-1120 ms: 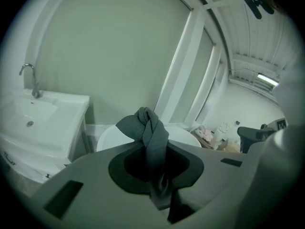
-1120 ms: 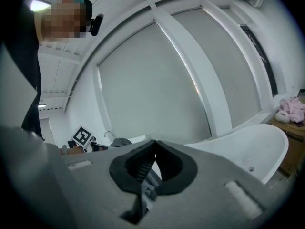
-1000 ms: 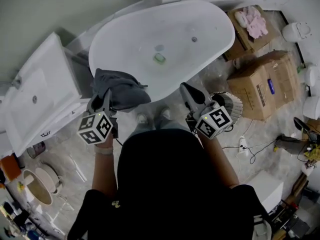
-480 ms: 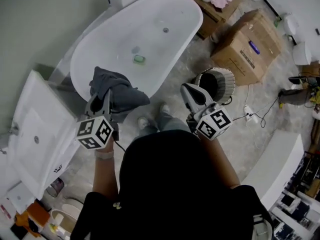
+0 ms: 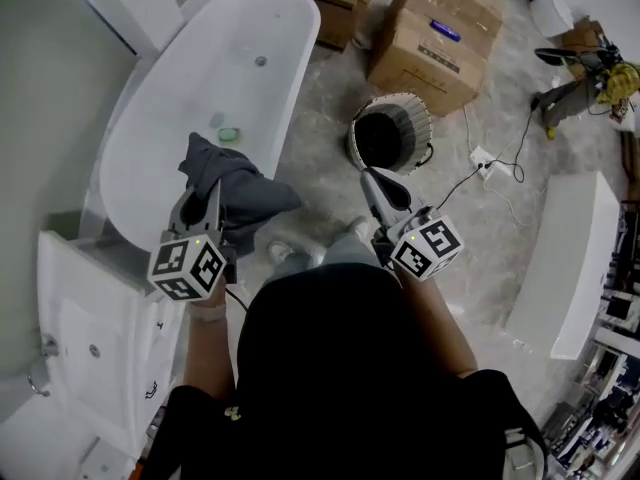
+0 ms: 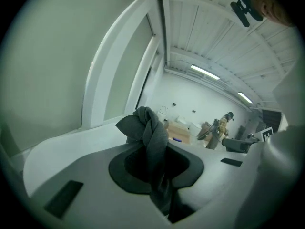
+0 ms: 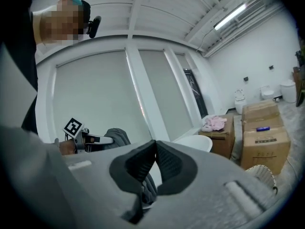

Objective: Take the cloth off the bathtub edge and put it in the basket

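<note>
Right now my left gripper (image 5: 205,203) is clamped on the dark grey crumpled cloth (image 6: 151,136). In the left gripper view the fabric runs up between the two black pads, bunches into a twisted knot above them, and a fold trails down below. The cloth is held up in the air. From the head view it lies over the near rim of the white oval bathtub (image 5: 180,88), and I cannot tell from that angle how far above the rim it sits.

My right gripper (image 7: 155,163) has its jaws together, pads meeting at the tips with nothing pinched between them. It is held level with the left one and well apart from the cloth.

The round pale woven basket (image 5: 421,118) with a dark inside stands on the grey mottled floor (image 5: 330,183) beside the tub's far end, ahead of my right gripper and well apart from the cloth. Brown cardboard boxes (image 5: 435,28) stand just beyond the basket. A small green object (image 5: 229,134) lies inside the tub.
</note>
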Motion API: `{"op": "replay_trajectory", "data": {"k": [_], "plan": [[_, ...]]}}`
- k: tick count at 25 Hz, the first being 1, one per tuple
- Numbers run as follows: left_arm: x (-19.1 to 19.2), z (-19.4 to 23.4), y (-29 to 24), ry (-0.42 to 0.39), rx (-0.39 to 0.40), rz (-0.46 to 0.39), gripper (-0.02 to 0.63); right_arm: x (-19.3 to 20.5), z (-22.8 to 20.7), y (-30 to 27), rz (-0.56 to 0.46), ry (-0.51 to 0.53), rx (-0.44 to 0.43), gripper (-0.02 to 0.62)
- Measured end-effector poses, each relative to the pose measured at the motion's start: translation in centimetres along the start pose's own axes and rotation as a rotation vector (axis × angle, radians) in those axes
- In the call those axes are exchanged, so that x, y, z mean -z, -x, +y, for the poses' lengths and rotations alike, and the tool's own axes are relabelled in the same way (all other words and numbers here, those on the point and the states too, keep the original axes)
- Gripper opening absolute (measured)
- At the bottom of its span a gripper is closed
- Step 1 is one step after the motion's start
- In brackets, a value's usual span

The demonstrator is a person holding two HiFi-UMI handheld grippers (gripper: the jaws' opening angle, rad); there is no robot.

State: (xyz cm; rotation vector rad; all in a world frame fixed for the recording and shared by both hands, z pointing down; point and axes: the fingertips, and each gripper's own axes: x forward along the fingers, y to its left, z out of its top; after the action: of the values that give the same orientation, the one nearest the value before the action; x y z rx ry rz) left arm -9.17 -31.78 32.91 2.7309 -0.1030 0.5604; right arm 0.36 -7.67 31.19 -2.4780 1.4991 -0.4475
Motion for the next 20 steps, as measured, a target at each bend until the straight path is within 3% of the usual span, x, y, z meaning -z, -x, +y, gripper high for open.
{"op": "replay_trajectory", "data": {"k": [5, 20], "plan": [[-1.5, -5.5, -5.7, -0.065, 0.094, 0.044, 0.068, -1.8, -4.6, 2.0, -0.024, -0.027, 0.069, -0.003], [-1.8, -30.3, -22.2, -0.134, 0.254, 0.091, 0.068, -7.5, -25.5, 15.8, -0.086, -0.077, 0.203, -0.003]]}}
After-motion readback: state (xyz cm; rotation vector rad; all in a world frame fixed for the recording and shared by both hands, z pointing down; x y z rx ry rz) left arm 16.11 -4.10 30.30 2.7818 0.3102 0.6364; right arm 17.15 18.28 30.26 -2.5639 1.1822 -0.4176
